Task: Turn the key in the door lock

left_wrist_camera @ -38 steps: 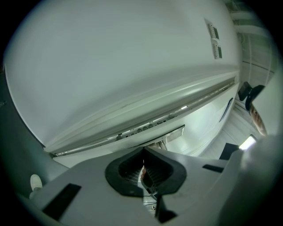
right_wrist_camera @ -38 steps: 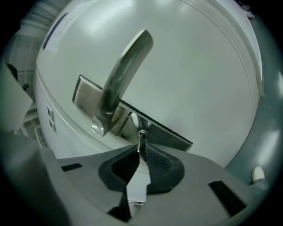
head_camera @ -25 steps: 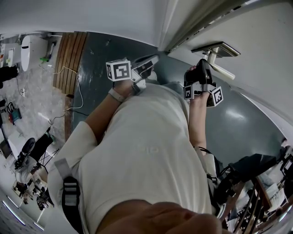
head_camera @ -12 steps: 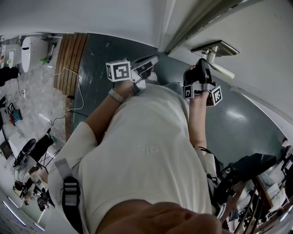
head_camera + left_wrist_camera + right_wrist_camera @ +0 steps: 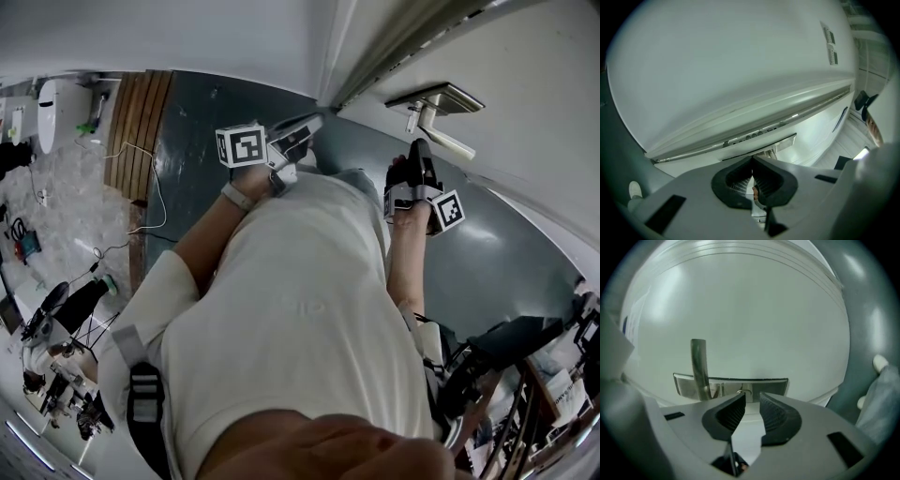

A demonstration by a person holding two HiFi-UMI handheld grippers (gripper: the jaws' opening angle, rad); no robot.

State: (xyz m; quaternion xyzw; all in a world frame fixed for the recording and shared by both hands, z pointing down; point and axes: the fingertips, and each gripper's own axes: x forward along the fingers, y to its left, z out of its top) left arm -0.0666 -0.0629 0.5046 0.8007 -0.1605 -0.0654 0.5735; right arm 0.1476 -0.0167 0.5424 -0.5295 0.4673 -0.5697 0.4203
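The left gripper (image 5: pixel 752 161) is clenched with nothing in it, pointing level at the door's edge well left of the lock, and it is best kept parked there, clear of the work. The right gripper (image 5: pixel 752 397) faces the lock plate (image 5: pixel 764 386) on the white door (image 5: pixel 754 310). Its jaws have just been opening and stand released, with nothing between them. Just beyond their tips, right of the handle (image 5: pixel 698 362), a small metal nub (image 5: pixel 742 392) shows at the plate's middle. I take it for the key, or the keyhole, but it is too small to tell which. The step in hand looks like taking a fresh hold for a turn. To do it well, the jaws should come straight in along the key's axis, with the pads flat on both faces of its head, and close fully before any twist. The turn should be a pure roll about that axis, with no sag or side pull that could bend the key or slip the pads off. The left jaw needs to stay off the handle. As for writing, the marker cubes (image 5: pixel 242 145) bear only black-and-white squares. Two small labels (image 5: pixel 829 44) on the white surface in the left gripper view are too small to read. No brand shows on the plate.
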